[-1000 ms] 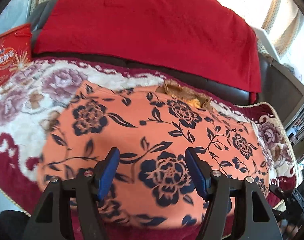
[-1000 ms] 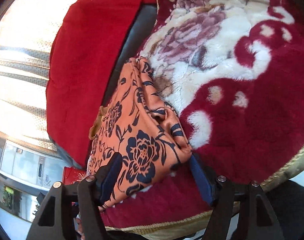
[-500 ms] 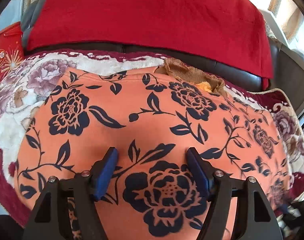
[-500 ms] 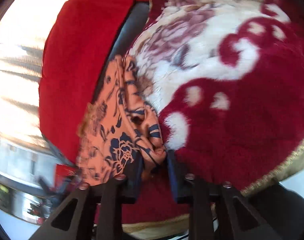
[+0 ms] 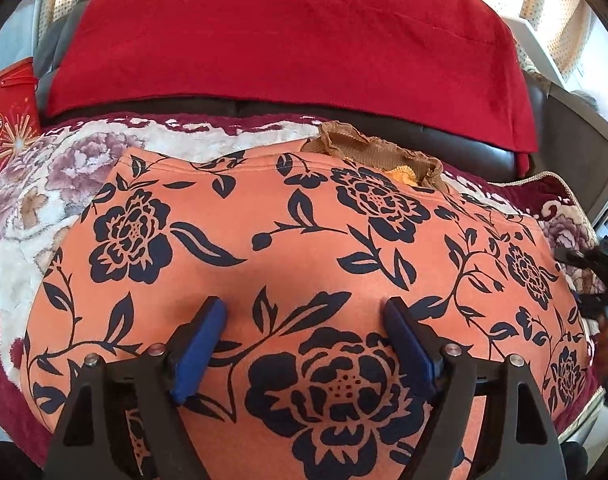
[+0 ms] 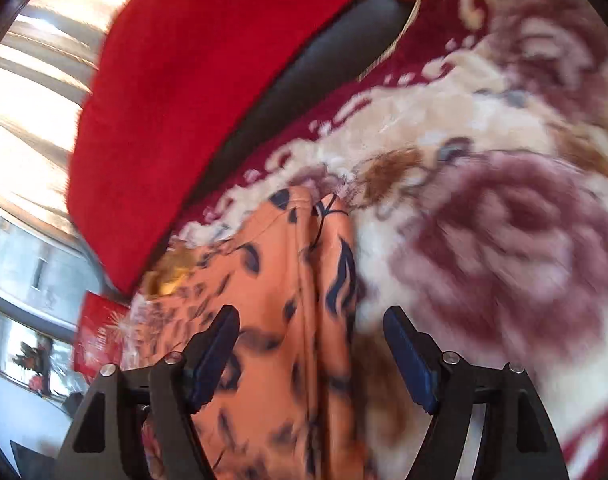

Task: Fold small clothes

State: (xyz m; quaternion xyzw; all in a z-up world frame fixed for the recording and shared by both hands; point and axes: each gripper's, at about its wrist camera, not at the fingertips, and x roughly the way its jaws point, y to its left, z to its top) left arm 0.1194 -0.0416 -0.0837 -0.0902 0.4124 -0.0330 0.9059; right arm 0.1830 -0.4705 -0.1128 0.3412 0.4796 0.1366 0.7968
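Orange floral garment (image 6: 288,320) released: right claw (image 6: 309,344) has reopened since earlier.

Dark sofa (image 5: 483,152), red throw (image 5: 284,32), sunlit curtains (image 5: 551,8)

An orange garment (image 5: 304,240) printed with dark navy flowers and leaves is spread flat on a plush floral blanket (image 5: 32,200); its near edge is seen bunched in folds.

A home living room: a dark sofa (image 5: 455,140) draped with a red throw (image 5: 288,36) fills the upper frame, a plush floral blanket (image 5: 36,184) covers its seat, and sunlit curtains (image 5: 551,4) hang upper right.
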